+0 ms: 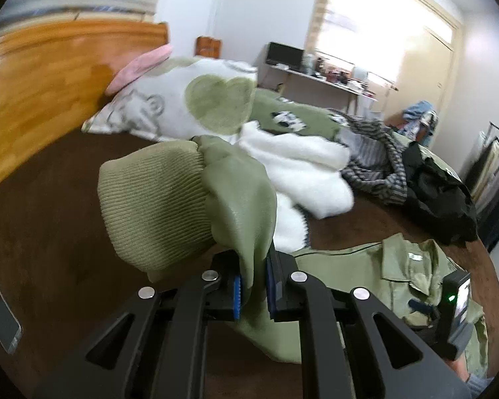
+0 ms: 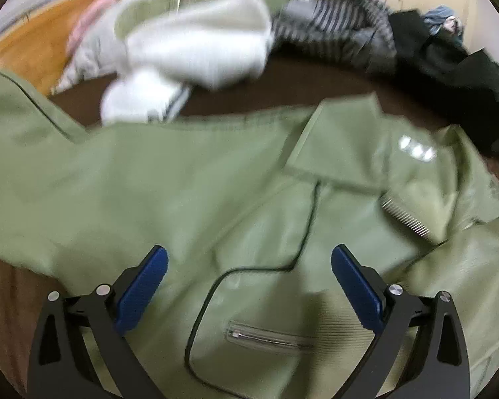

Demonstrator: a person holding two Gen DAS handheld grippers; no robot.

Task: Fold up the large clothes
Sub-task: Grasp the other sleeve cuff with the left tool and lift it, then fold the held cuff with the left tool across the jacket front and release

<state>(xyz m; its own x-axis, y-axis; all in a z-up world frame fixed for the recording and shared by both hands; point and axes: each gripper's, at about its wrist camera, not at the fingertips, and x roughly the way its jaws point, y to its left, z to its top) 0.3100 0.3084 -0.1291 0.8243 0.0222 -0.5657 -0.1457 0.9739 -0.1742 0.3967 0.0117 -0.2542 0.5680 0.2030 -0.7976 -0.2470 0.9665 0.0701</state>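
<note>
A large olive-green jacket (image 2: 183, 179) lies spread on the brown bed, collar (image 2: 356, 139) to the far right, zip pocket (image 2: 266, 335) near me. My left gripper (image 1: 252, 282) is shut on the jacket's sleeve (image 1: 239, 193) just behind its ribbed cuff (image 1: 156, 199), and holds it lifted above the bed. My right gripper (image 2: 249, 266) is open and empty, hovering over the jacket's front above the zip pocket. The right gripper's body also shows in the left wrist view (image 1: 455, 302), over the jacket body (image 1: 366, 266).
A white fleecy garment (image 1: 302, 169), a striped garment (image 1: 376, 159) and a black one (image 1: 439, 193) lie heaped at the back of the bed. A pillow (image 1: 189, 99) leans on the wooden headboard (image 1: 33, 93). A phone (image 1: 0, 319) lies at the left.
</note>
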